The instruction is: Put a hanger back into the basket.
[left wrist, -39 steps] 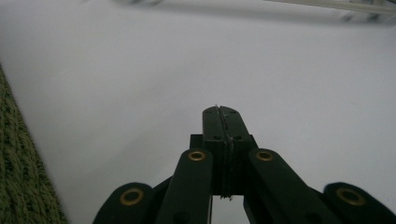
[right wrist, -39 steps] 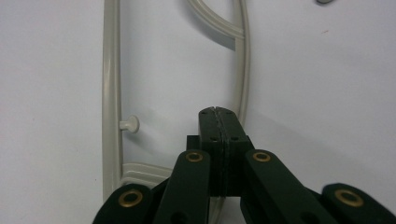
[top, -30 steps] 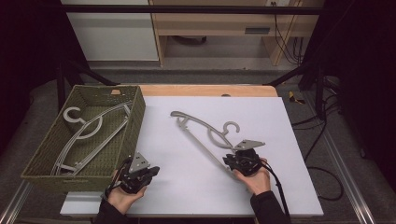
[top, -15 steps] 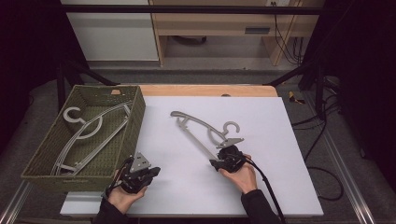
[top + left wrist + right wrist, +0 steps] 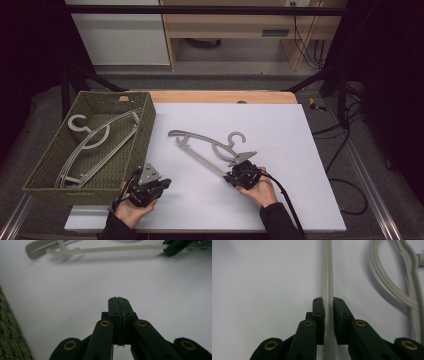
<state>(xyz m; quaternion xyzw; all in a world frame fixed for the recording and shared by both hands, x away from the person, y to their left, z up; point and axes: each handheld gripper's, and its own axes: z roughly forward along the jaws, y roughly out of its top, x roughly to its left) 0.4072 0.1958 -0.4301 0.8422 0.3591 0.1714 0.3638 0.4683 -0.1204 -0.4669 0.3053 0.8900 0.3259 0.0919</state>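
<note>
1. Right claw (image 5: 235, 176) sits low on the worktop (image 5: 280, 135), toward the near edge and a little right of the middle, with the person's right hand (image 5: 257, 189) behind it.
2. In the right gripper view its jaws stand on either side of the straight bar of the grey hanger (image 5: 327, 277), pads against the bar, closed onto it.
3. That hanger (image 5: 205, 150) lies flat on the white worktop, running from the middle down toward the near edge, hook (image 5: 236, 137) curling on its far right side.
4. Left claw (image 5: 162, 184) rests near the worktop's near-left corner, held in the left hand (image 5: 131, 209), grey three-cornered plate (image 5: 149, 173) on top.
5. The left gripper view shows its jaws pressed together, nothing between them, tips over bare white surface.
6. Green woven basket (image 5: 142, 132) sits along the left edge of the worktop, just beside the left claw.
7. Inside the basket lies a second grey hanger (image 5: 95, 145), hook toward the far-left corner.
</note>
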